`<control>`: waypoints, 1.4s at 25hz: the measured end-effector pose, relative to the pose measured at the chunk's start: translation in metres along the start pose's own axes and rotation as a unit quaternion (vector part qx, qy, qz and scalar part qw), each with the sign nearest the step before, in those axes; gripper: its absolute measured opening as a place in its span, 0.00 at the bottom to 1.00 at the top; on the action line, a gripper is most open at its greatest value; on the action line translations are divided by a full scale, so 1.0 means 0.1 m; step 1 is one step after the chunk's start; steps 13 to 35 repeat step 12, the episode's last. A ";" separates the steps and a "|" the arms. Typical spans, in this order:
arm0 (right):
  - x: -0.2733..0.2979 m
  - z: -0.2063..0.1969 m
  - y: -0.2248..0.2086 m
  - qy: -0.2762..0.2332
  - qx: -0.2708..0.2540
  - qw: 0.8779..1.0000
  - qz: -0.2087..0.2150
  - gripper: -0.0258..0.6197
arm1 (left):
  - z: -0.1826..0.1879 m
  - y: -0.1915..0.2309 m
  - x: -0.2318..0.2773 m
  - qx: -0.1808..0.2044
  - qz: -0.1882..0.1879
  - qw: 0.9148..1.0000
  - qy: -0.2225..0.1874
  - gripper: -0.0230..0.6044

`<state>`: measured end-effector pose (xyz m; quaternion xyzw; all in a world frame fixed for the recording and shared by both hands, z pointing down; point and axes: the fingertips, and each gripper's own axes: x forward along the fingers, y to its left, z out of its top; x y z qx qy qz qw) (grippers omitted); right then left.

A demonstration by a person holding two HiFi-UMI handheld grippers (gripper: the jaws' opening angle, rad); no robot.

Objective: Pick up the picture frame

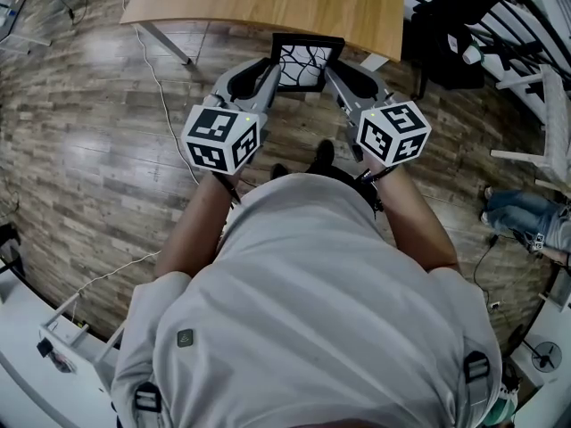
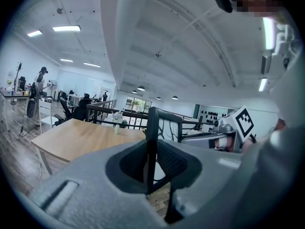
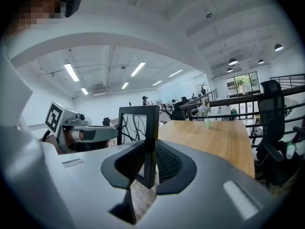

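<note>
Picture frame (image 1: 307, 63): black, upright, airborne, off the bench (image 1: 268, 3), just in front of its near edge and over the wood floor (image 1: 89, 132). Left gripper (image 1: 273, 71) is clamped narrow on the frame's left rail and right gripper (image 1: 335, 71) on its right rail, facing each other. The opposed side grips probably stop it twisting. Pickup looks done. Risk: the thin rails could slip.
</note>
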<state>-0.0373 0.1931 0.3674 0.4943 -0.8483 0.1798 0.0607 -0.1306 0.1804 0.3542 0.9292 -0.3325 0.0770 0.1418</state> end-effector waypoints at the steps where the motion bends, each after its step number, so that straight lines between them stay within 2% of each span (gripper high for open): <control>1: 0.00 0.00 -0.01 0.000 -0.001 1.000 0.000 0.16 | 0.00 0.00 0.01 0.000 0.000 1.000 -0.001 0.14; 35: -0.01 0.05 -0.07 0.000 -0.001 1.000 -0.005 0.16 | 0.04 0.01 0.10 -0.002 -0.005 1.000 -0.001 0.14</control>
